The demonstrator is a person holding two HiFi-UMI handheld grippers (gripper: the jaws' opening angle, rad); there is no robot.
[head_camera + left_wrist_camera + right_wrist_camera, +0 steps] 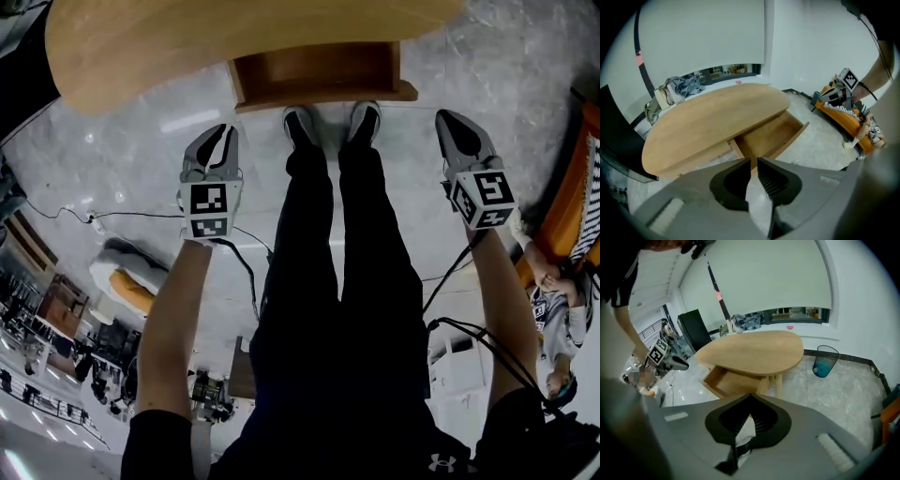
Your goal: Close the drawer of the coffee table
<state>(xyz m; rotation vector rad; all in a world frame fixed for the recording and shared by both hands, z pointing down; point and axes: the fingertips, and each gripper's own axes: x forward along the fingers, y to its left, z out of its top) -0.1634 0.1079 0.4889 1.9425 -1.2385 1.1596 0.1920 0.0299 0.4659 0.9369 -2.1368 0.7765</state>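
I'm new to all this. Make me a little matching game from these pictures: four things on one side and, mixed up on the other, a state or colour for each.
Things:
1. drawer
2. left gripper
3. right gripper
4. waste bin

States and colours:
A. blue
B. jaws shut together
C. pulled out, empty inside
D. jaws slightly apart, nothing between them

Pairs: 1-C, 2-D, 3-B, 4-A.
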